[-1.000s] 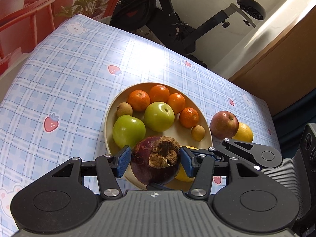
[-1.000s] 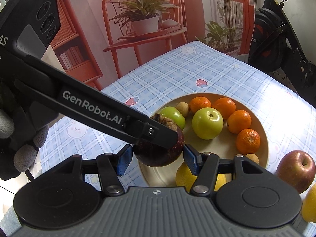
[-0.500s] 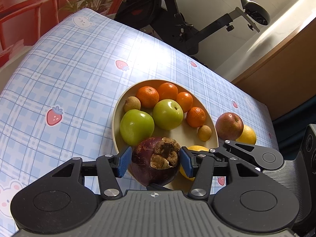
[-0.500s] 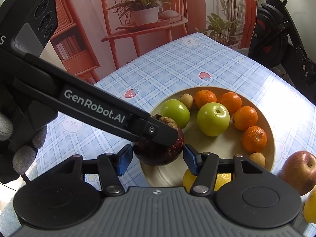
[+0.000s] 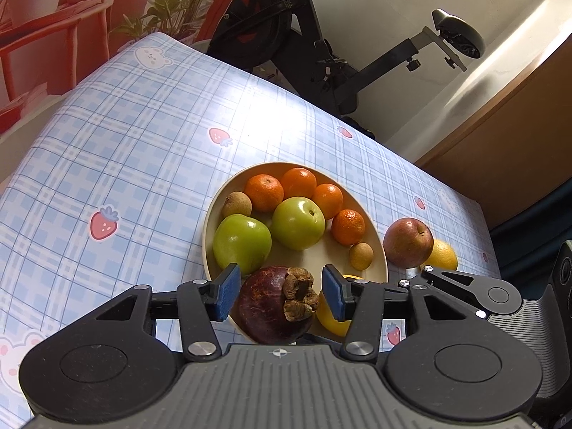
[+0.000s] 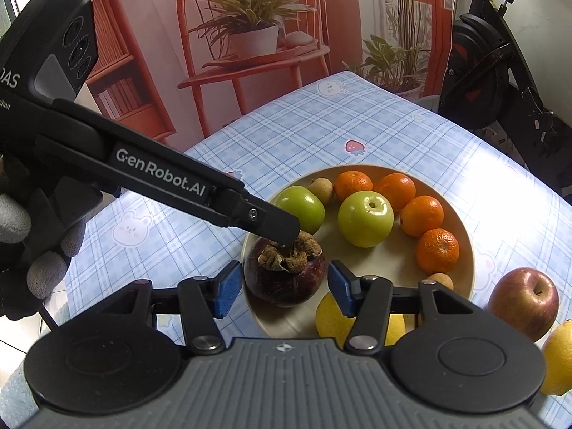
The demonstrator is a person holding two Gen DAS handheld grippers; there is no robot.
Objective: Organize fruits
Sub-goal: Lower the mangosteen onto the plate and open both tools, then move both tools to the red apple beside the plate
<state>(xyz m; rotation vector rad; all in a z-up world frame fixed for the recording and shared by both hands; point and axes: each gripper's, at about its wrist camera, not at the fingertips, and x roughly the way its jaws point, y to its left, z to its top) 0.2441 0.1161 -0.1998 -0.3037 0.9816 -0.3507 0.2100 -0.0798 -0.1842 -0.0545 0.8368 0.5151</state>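
A dark purple mangosteen (image 5: 275,304) (image 6: 286,273) rests at the near rim of the beige plate (image 5: 205,236) (image 6: 468,246). My left gripper (image 5: 280,296) is open, its blue pads (image 5: 225,291) apart from the fruit on both sides. My right gripper (image 6: 282,287) is open too, with small gaps either side of the mangosteen. The left gripper's finger (image 6: 264,220) shows above the fruit in the right wrist view. The plate holds two green apples (image 5: 241,243), several tangerines (image 5: 264,193), small brown fruits (image 5: 236,204) and a lemon (image 6: 332,318).
A red apple (image 5: 407,242) (image 6: 523,302) and a yellow lemon (image 5: 441,254) (image 6: 559,357) lie on the blue checked tablecloth (image 5: 125,143) right of the plate. An exercise bike (image 5: 321,53) stands behind the table. The table edge runs along the left.
My left gripper has opened and let go of the mangosteen, which now sits lower on the plate. Both grippers have drawn back a little.
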